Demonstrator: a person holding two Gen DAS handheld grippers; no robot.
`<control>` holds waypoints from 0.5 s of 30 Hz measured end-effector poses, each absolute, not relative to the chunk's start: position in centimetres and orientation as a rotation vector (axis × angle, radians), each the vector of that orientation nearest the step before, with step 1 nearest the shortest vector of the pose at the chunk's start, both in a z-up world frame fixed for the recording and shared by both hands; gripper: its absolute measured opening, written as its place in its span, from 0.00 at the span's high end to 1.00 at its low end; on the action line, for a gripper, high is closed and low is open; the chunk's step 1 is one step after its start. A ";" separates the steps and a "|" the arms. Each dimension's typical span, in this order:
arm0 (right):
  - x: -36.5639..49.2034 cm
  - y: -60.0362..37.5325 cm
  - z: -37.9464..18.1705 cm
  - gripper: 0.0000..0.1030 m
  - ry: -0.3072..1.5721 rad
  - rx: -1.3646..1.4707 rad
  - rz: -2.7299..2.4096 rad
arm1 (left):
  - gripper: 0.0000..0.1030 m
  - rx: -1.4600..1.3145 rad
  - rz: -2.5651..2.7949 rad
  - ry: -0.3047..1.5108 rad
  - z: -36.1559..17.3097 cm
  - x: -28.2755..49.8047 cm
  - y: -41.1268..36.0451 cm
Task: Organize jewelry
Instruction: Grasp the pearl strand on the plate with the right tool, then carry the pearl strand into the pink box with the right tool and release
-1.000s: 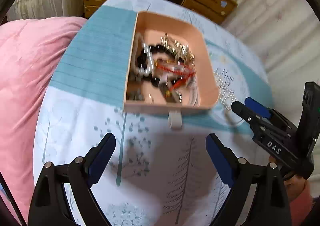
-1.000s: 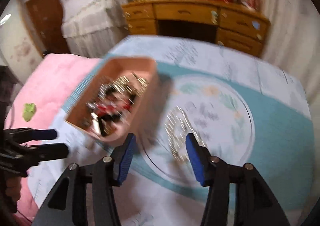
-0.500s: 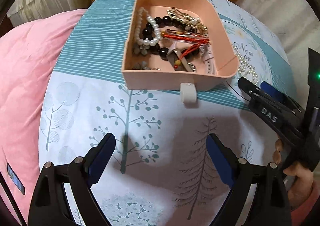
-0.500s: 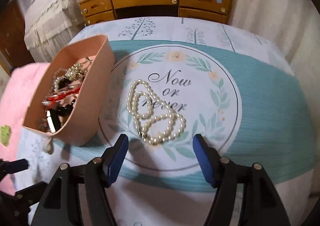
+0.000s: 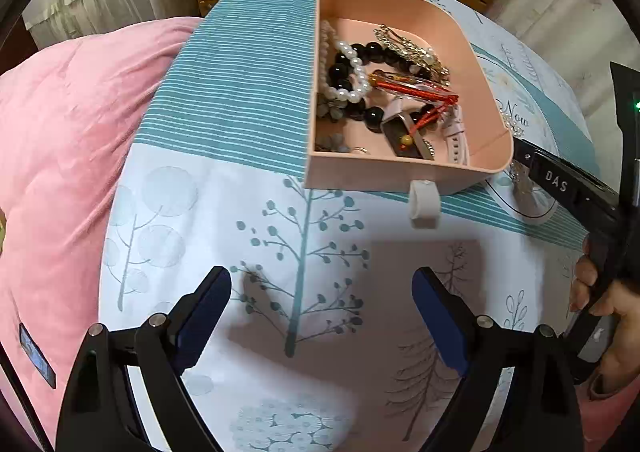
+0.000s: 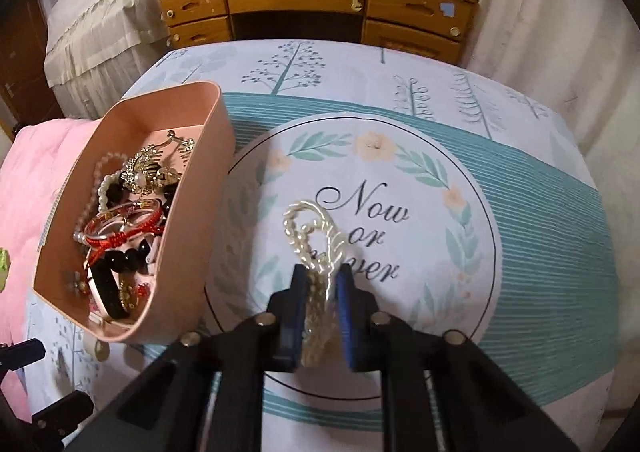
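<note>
Support is a bed with a printed sheet (image 6: pixel 520 188): white with teal trees, teal striped bands, round "Now or never" wreath print dead ahead of the right tool. Pink tray (image 6: pixel 188 220) of jewelry sits on the sheet, ahead-left of the right tool, ahead-right of the left one; its white tab (image 5: pixel 423 199) faces the left tool. Pearl necklace (image 6: pixel 316 228) lies partly on the wreath print. Pink quilt (image 5: pixel 60 140) covers the bed's left side.

Pink tray (image 6: pixel 192 236) walls left of pearls (image 6: pixel 316 228), open bedspread (image 6: pixel 520 212) right
</note>
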State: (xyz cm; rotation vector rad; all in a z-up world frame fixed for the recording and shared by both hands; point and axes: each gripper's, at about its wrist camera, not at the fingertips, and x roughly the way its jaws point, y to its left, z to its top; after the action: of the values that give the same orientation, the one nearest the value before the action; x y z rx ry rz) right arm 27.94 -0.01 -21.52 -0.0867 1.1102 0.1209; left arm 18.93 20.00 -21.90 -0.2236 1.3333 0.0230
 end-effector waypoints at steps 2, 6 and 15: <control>28.1 -0.3 -21.5 0.87 1.121 -0.056 0.118 | 0.12 -0.221 0.023 1.336 -22.0 19.0 20.5; 29.1 -1.8 -21.1 0.96 1.195 0.117 0.103 | 0.12 -0.211 0.035 1.344 -22.3 19.0 21.3; 29.5 -3.6 -20.0 0.96 1.257 0.361 0.117 | 0.12 -0.214 0.046 1.354 -22.8 19.0 23.4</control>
State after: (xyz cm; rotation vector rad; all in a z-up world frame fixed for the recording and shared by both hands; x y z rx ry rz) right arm 29.47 -3.62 -19.96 0.3609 1.2575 0.1166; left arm 18.97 23.41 -22.81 -0.2139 1.3542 0.0456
